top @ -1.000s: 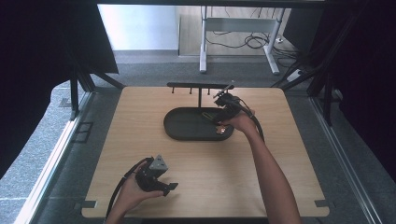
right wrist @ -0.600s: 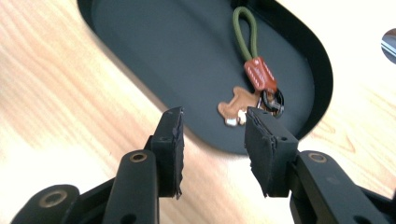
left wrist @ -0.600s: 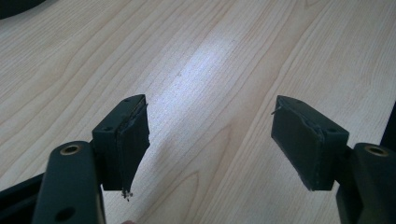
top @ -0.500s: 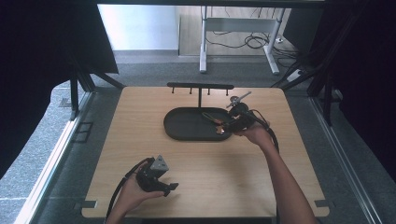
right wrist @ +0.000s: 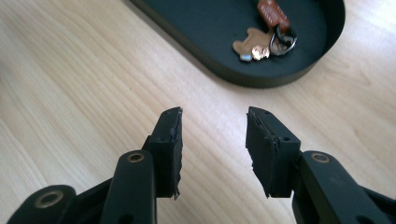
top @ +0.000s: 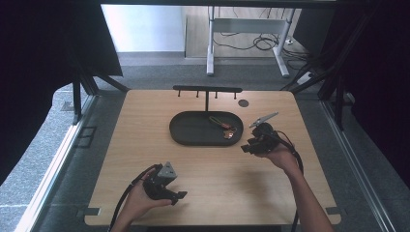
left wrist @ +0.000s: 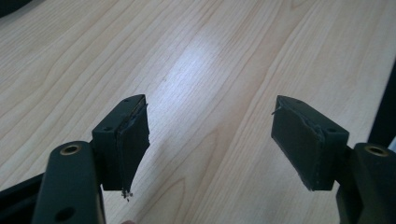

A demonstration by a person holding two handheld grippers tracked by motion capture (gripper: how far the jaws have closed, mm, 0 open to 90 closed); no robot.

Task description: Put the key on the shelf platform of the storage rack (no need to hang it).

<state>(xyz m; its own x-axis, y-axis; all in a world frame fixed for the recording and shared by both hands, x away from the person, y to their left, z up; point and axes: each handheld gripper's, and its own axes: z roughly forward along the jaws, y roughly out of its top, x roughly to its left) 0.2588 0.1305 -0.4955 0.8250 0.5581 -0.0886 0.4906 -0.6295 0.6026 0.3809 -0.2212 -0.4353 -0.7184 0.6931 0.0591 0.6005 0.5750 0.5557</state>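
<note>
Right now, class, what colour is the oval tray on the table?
Black, or very dark grey. The oval tray shows best in the high view, on the light wooden table.

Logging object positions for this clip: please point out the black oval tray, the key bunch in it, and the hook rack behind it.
black oval tray [top: 191, 129], high view, bare floor of the tray
key bunch [right wrist: 264, 42], right gripper view, the brown tag and ring
hook rack [top: 208, 89], high view, middle of the top bar
</note>
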